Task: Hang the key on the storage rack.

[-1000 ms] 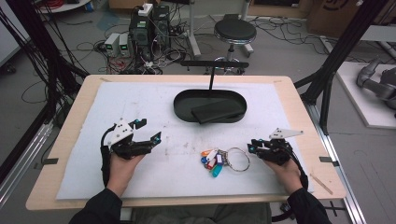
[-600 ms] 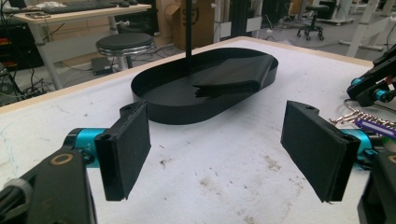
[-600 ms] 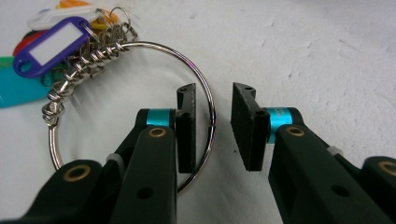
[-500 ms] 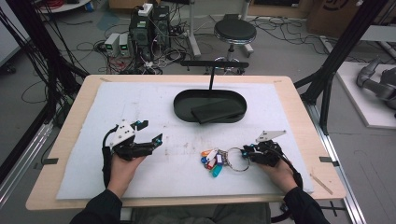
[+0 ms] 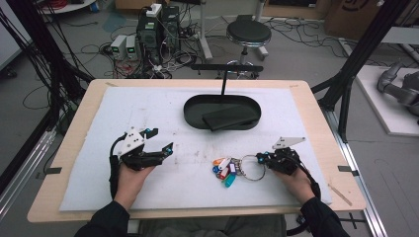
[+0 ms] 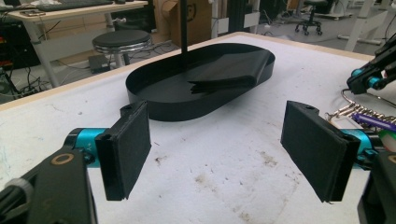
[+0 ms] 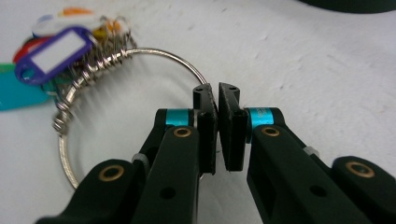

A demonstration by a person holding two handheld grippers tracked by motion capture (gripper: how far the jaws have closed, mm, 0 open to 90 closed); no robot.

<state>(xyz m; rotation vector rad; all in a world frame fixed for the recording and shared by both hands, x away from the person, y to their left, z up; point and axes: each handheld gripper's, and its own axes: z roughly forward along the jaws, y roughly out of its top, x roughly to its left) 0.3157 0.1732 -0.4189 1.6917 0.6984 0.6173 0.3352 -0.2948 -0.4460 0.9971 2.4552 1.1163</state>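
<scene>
A large metal key ring [image 5: 245,176] carrying several coloured key tags [image 5: 225,170] lies on the white mat right of centre. My right gripper [image 5: 262,159] sits at the ring's right side. In the right gripper view its jaws have just been closing and the gripper [image 7: 217,100] now stands shut on the ring's wire [image 7: 163,53], with the tags [image 7: 56,51] at the upper left. My left gripper [image 5: 160,139] rests open on the mat at the left. Its pads stand wide apart [image 6: 219,149] with nothing between them.
A black oval tray [image 5: 192,106] with a flat black folded piece [image 5: 230,118] in it stands at the back centre, with a thin post rising behind it. In the left gripper view the tray [image 6: 154,100] lies ahead and the keys [image 6: 364,114] to the right.
The right gripper moved a little left onto the key ring and its jaws closed on the wire. The left hand stayed still.
</scene>
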